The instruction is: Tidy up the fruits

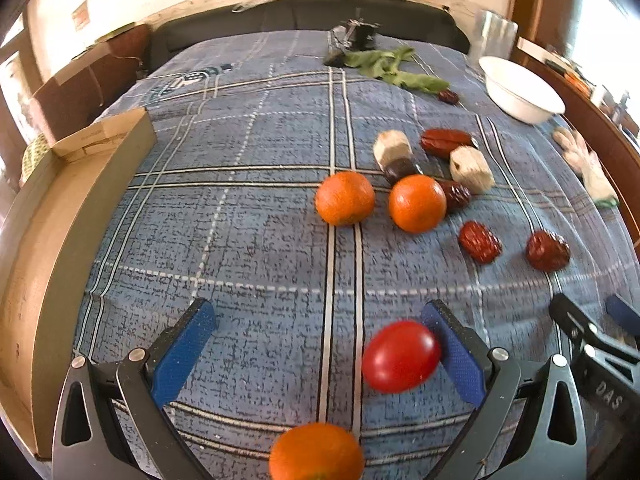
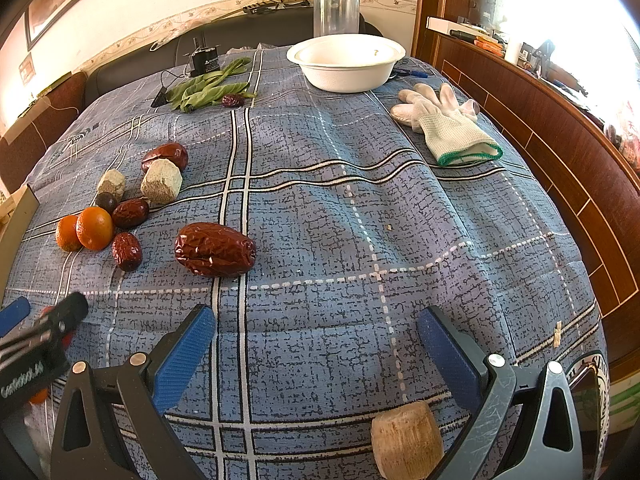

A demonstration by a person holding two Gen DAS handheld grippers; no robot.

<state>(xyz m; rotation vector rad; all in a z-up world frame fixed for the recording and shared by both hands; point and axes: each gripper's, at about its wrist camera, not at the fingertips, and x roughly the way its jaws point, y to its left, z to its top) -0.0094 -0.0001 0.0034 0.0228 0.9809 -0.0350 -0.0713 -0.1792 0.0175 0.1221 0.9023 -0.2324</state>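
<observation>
My left gripper (image 1: 318,344) is open over the blue checked cloth. A red cherry tomato (image 1: 401,356) lies against its right finger's pad, blurred. An orange (image 1: 316,454) lies at the bottom edge between the fingers. Two more oranges (image 1: 345,198) (image 1: 417,203) lie ahead with several red dates (image 1: 479,241) and pale sugarcane chunks (image 1: 471,169). My right gripper (image 2: 316,344) is open and empty. A sugarcane chunk (image 2: 406,440) lies low between its fingers. A large date (image 2: 215,249) lies ahead on the left. A white bowl (image 2: 346,62) stands at the far side.
A cardboard box (image 1: 48,240) stands along the left edge. A white glove (image 2: 448,124), green leaves (image 2: 208,88), a small black device (image 2: 205,62) and a clear cup (image 2: 336,12) lie at the far side. A wooden bed rail (image 2: 560,152) runs on the right.
</observation>
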